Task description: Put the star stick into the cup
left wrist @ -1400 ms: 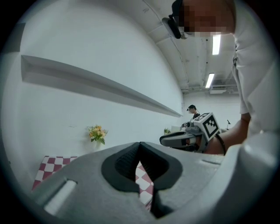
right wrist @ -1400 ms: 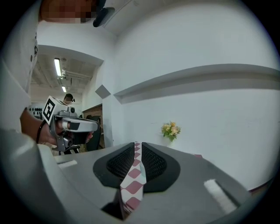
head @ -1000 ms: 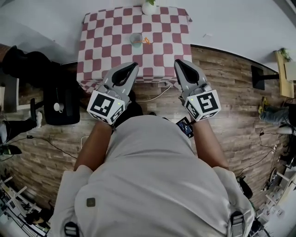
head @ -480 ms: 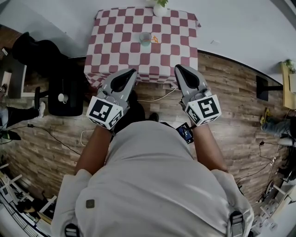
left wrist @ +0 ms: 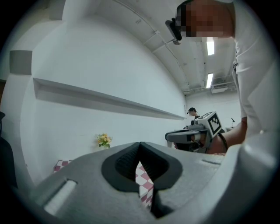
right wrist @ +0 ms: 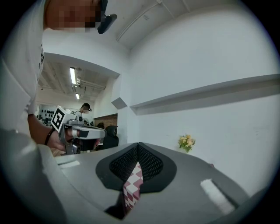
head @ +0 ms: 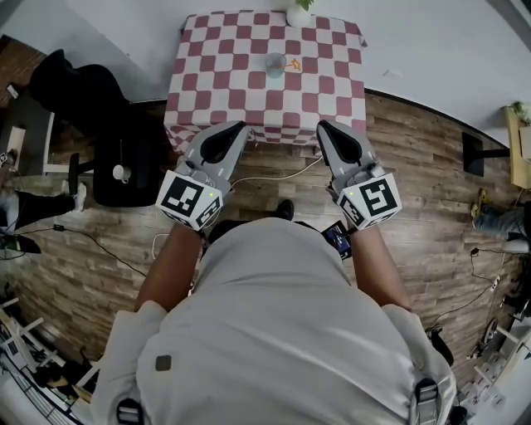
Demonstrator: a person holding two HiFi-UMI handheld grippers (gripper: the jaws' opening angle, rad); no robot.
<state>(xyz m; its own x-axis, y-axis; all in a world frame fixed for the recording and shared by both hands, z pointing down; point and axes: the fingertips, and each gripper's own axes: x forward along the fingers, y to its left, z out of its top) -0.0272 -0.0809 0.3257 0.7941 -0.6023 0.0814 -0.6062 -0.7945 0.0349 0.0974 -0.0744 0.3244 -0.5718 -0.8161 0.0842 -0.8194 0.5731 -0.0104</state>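
A pale green cup point(head: 275, 64) stands on the table with the red-and-white checked cloth point(head: 216, 83), near its far side. The small orange star stick point(head: 292, 63) lies on the cloth just right of the cup. Both grippers are held side by side over the wooden floor, short of the table's near edge. My left gripper point(head: 241, 125) point(left wrist: 140, 145) is shut with nothing in it. My right gripper point(head: 323, 125) point(right wrist: 138, 145) is also shut and empty. Each gripper view shows only a sliver of checked cloth point(left wrist: 143, 177) point(right wrist: 132, 186) below the closed jaws; the cup is hidden there.
A white vase of yellow flowers point(head: 299, 12) point(left wrist: 104, 140) point(right wrist: 187, 141) stands at the table's far edge by the wall. A black chair point(head: 124, 162) sits left of the table. A white cable point(head: 274, 175) runs across the floor under the near edge.
The table, cup and star stick have shifted right and closer in the head view as the person steps toward them. Both grippers stay shut, side by side.
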